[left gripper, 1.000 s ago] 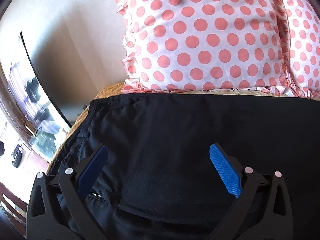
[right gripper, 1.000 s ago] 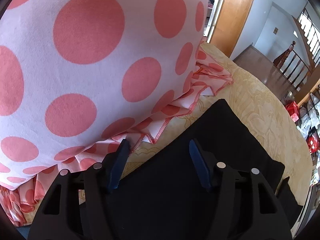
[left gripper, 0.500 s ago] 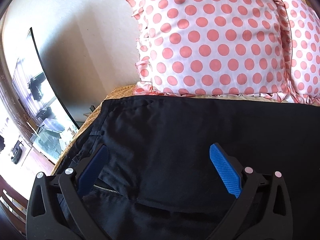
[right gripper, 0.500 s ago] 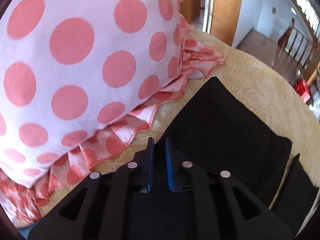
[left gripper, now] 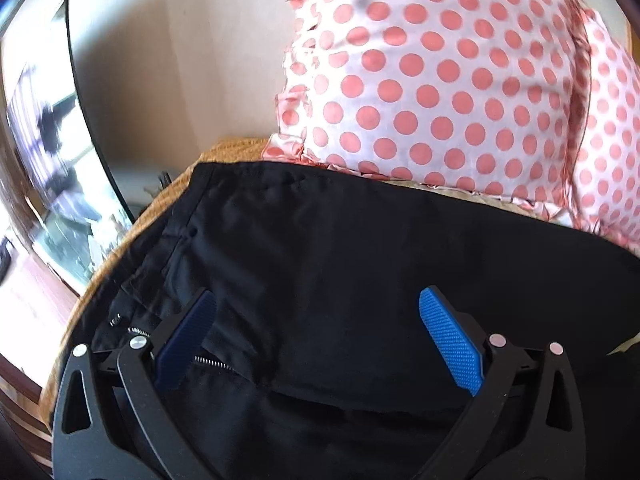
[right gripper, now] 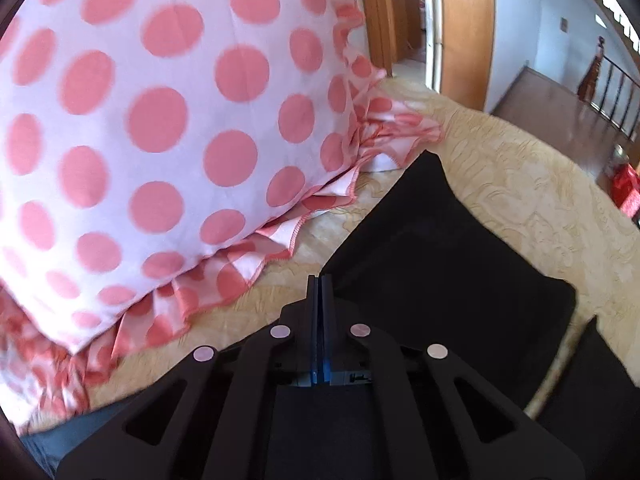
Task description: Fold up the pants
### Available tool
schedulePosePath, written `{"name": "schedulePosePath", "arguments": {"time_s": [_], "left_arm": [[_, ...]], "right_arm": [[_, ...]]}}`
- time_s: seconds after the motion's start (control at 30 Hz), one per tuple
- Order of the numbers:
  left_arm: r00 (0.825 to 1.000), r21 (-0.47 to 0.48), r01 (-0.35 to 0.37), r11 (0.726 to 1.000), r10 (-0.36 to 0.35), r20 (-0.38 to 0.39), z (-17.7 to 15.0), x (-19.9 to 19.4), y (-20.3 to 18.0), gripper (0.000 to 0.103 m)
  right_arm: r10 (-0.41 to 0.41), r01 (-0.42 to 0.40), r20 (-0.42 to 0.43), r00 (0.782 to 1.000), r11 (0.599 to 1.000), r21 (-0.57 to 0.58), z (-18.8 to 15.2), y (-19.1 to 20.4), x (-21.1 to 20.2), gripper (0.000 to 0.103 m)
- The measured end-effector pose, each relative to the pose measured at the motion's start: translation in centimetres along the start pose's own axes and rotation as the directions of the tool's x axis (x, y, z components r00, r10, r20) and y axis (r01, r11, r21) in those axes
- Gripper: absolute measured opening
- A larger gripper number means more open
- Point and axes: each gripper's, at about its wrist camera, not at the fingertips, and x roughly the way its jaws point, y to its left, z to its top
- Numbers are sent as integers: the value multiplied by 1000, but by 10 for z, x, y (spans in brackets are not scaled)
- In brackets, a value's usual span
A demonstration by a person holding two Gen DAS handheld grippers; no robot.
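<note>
I see no readable writing — my left gripper point(left gripper: 320, 336) jaws gape wide above the black pants point(left gripper: 360, 248); my right gripper point(right gripper: 319, 280) jaws are pinched together at the pants' edge.

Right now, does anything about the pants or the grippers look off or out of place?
Nothing damaged or spilled. The black pants lie spread on the bed, fly zipper open near the left gripper, which is open. The right gripper is shut at the pants' edge; whether cloth is caught is unclear.

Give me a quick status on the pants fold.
Left claw open over black pants. Right claw shut at pants edge. Polka-dot pillow alongside.
</note>
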Motion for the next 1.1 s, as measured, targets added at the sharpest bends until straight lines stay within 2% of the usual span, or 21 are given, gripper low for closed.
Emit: {"name": "schedulePosePath", "arguments": {"time_s": [0.23, 0.37, 0.47, 0.57, 0.73, 0.77, 0.83, 0.87, 0.93, 1.03, 1.1], "left_arm": [[998, 33, -46, 998, 44, 49, 3, -18, 1, 101], [996, 37, -56, 998, 53, 78, 18, -18, 4, 101], [998, -12, -11, 1000, 11, 54, 38, -6, 10, 101], [997, -90, 70, 994, -71, -8, 67, 21, 15, 101], [993, -152, 55, 987, -70, -95, 100, 72, 5, 101], [992, -150, 47, 988, -64, -108, 103, 80, 3, 98], [985, -143, 51, 988, -73, -157, 111, 102, -3, 85], [977, -157, 51, 986, -82, -196, 114, 114, -4, 78], [964, -189, 55, 980, -102, -244, 116, 129, -3, 73], [951, -260, 88, 962, -158, -264, 116, 142, 3, 57], [947, -319, 125, 940, -208, -244, 114, 143, 12, 27]], "right_arm": [[118, -108, 70, 991, 985, -138, -34, -15, -64, 1], [166, -154, 93, 982, 980, -129, -64, -38, -107, 1], [172, -161, 103, 980, 981, -108, -93, -64, -133, 1], [170, -162, 102, 980, 983, -80, -111, -89, -138, 1], [150, -145, 83, 985, 988, -60, -133, -107, -139, 1], [148, -143, 79, 986, 988, -61, -135, -107, -139, 1], [144, -139, 75, 987, 988, -72, -138, -108, -139, 1], [146, -141, 75, 986, 987, -75, -139, -108, -139, 1], [151, -144, 78, 985, 986, -87, -138, -108, -141, 1], [157, -146, 102, 982, 983, -114, -136, -105, -146, 1], [162, -147, 115, 980, 981, -126, -135, -103, -147, 1]]}}
